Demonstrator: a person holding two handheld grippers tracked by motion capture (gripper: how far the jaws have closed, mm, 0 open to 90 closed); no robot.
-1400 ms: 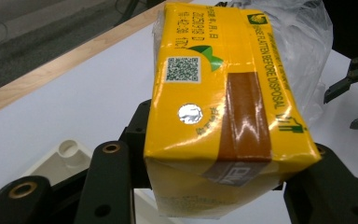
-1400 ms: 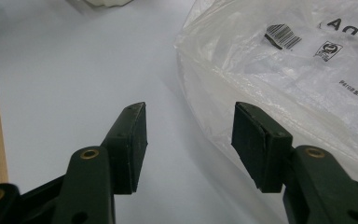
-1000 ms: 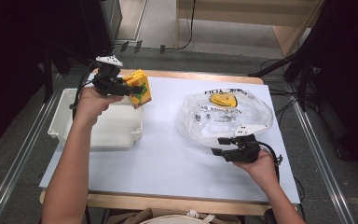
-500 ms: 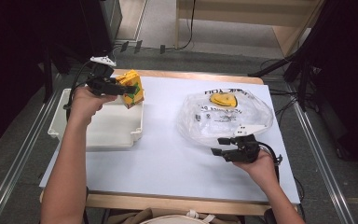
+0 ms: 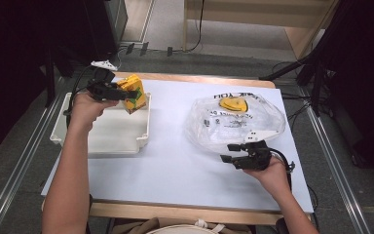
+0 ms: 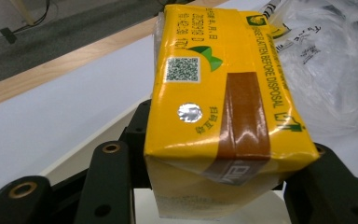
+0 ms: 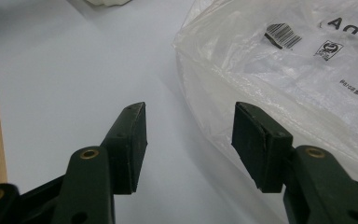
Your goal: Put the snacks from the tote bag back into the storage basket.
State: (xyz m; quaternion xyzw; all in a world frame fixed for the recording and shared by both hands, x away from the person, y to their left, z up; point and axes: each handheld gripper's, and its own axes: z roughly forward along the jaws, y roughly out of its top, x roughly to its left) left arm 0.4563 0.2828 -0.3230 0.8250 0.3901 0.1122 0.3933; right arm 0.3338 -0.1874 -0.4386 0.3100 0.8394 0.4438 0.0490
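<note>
We note the left gripper point(image 5: 126, 92) clamped on a yellow drink carton point(image 5: 135, 93), its two black jaws pressing the carton's sides in the left gripper view, where the carton point(image 6: 223, 107) shows a QR code, a foil straw seal and a brown tape strip. We see the carton held clear above the far right corner of the white tray point(image 5: 73, 136), which sits at the left edge of the desk point(image 5: 175, 165) on its white sheet. The right gripper point(image 5: 231, 152) rests near the desk's near right edge, jaws apart with nothing between them; in the right gripper view point(image 7: 189, 140) bare sheet lies between the pads. Just beyond its tips lies a clear plastic bag point(image 5: 233, 124) with printed text, and a yellow item point(image 5: 233, 104) inside near its far end.
</note>
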